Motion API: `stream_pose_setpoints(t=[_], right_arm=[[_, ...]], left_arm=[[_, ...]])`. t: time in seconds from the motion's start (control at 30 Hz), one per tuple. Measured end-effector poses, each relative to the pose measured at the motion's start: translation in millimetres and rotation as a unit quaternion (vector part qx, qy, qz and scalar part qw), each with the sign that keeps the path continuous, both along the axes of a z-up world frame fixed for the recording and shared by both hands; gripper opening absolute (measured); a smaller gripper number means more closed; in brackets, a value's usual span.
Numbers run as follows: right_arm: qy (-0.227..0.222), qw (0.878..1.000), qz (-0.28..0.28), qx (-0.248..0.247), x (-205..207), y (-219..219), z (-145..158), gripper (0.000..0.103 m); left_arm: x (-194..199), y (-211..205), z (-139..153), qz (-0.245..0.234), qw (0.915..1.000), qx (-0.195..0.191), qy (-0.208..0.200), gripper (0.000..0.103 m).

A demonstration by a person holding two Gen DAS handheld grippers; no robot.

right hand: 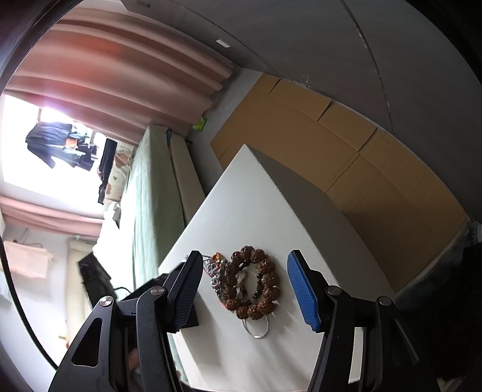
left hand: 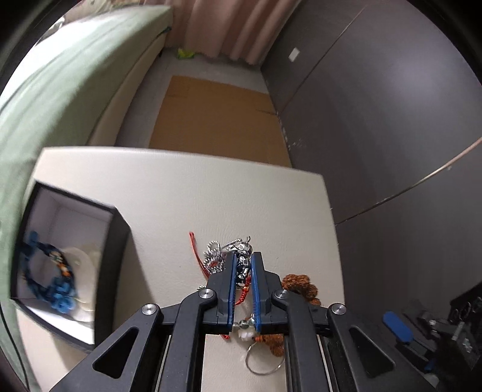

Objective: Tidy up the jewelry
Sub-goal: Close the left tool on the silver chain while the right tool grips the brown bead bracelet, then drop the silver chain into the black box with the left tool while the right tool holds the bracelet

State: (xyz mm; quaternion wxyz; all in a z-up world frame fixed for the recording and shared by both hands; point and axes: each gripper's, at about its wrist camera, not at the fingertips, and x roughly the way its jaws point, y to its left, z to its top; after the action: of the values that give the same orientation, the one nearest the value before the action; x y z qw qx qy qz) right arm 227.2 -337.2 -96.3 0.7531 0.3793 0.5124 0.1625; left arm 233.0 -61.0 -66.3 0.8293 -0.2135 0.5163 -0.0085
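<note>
My left gripper point(left hand: 243, 259) is shut on a silver-and-dark beaded bracelet point(left hand: 242, 265) in a tangle of jewelry on the white table point(left hand: 211, 196), with a silver chain point(left hand: 214, 253) and red cord point(left hand: 195, 250) beside it. A brown bead bracelet point(left hand: 301, 286) and a wire ring point(left hand: 262, 361) lie under its fingers. An open black box point(left hand: 114, 241) at the left holds blue jewelry point(left hand: 57, 289). My right gripper point(right hand: 244, 265) is open, hovering over the brown bead bracelet point(right hand: 256, 283) and the wire ring point(right hand: 256, 330).
A green-covered bed point(left hand: 45, 105) lies beyond the table's left side. Flat cardboard point(left hand: 217, 117) covers the floor ahead, beside a dark grey wall point(left hand: 376, 120). Pink curtains point(left hand: 229, 27) hang at the back. The table's right edge point(left hand: 334, 226) is close to the jewelry.
</note>
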Motion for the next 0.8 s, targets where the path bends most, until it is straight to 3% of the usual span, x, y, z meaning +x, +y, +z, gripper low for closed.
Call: stream_pose_setpoints(t=[0.2, 0.4, 0.7, 0.8], right_arm=[[-0.002, 1.000, 0.021, -0.014, 3, 15, -3, 0.059], [0.020, 0.996, 0.070, -0.058, 11, 42, -24, 0.057], [0.033, 0.984, 0.111, -0.134, 15, 70, -40, 0.040], [0.037, 0.980, 0.123, -0.154, 16, 79, -46, 0.029]], left_arm=[[-13, 16, 47, 0.003, 0.9992, 0.001, -0.040, 0.009], [-31, 29, 95, 0.001, 0.9969, 0.005, -0.078, 0.009], [-48, 33, 148, -0.003, 0.9924, 0.026, -0.120, 0.009], [-54, 36, 162, -0.006, 0.9911, 0.027, -0.130, 0.009]])
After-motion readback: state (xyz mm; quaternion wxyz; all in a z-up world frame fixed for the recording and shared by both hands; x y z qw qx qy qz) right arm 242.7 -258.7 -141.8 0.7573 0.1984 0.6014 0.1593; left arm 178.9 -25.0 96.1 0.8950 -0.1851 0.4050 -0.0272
